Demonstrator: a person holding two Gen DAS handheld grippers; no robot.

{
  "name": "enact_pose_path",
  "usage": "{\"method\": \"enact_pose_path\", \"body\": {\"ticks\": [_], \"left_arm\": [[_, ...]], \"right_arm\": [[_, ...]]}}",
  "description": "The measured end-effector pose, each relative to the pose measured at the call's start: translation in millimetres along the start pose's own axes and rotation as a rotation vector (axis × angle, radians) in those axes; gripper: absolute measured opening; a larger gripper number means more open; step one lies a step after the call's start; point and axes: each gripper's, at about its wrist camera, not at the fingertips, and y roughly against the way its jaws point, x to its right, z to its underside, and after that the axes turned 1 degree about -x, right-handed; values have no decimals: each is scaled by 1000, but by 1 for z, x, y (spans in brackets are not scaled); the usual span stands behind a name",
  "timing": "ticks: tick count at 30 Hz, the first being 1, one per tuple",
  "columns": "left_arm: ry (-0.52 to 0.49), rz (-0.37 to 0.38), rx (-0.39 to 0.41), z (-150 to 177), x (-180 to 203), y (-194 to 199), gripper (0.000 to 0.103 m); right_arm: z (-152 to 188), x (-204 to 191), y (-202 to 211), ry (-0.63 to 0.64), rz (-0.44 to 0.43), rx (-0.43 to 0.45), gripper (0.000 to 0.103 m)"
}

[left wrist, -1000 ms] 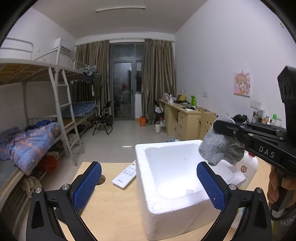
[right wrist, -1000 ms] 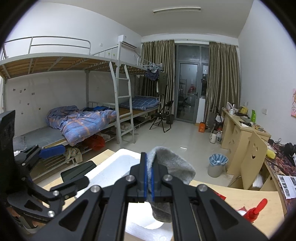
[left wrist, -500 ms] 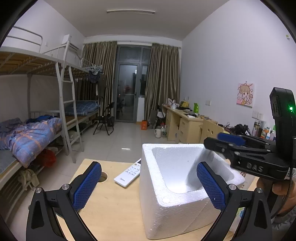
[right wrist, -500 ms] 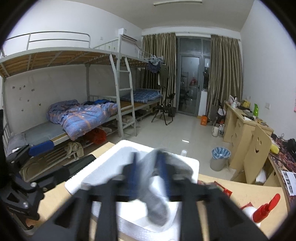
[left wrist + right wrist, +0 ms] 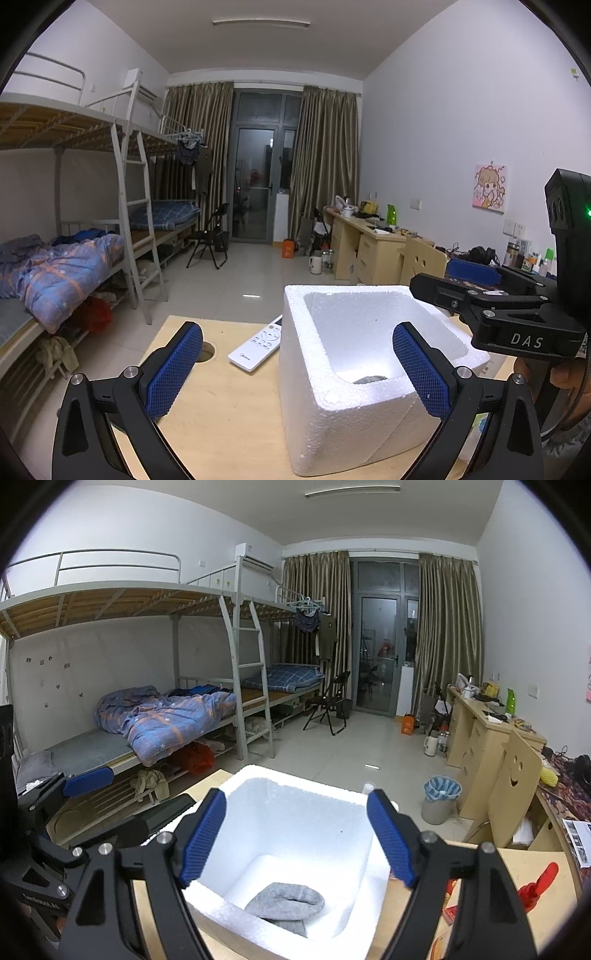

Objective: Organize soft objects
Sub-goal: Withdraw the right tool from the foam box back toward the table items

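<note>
A white foam box [image 5: 354, 410] stands on the wooden table [image 5: 229, 424]; it also shows in the right wrist view [image 5: 266, 790]. A grey sock [image 5: 286, 908] lies on the box floor; only its edge [image 5: 369, 379] shows in the left wrist view. My right gripper [image 5: 299, 842] is open and empty above the box. It appears from the side in the left wrist view [image 5: 469, 284]. My left gripper [image 5: 299, 369] is open and empty, low over the table in front of the box.
A white remote [image 5: 256, 343] lies on the table left of the box, near a round hole [image 5: 207, 352]. A red spray trigger [image 5: 537, 884] and red packets sit right of the box. Bunk beds, desks and a bin stand beyond.
My right gripper was shut on the grey sock above the box; it has opened and the sock has dropped into the box. My left gripper stayed open.
</note>
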Motion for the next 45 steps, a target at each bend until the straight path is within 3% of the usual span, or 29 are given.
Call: {"method": "enact_pose_path", "body": {"ticks": [13, 32, 38, 45], "left_arm": [[5, 12, 8, 0, -1, 7, 103], [24, 24, 50, -5, 11, 59, 103], [17, 33, 56, -1, 21, 84, 103], [1, 38, 77, 3, 34, 117, 103]], "right_arm": [[-1, 10, 7, -75, -11, -21, 102], [12, 5, 59, -97, 118, 45, 103], [18, 3, 80, -110, 108, 56, 103], [23, -2, 120, -123, 135, 188, 103]]}}
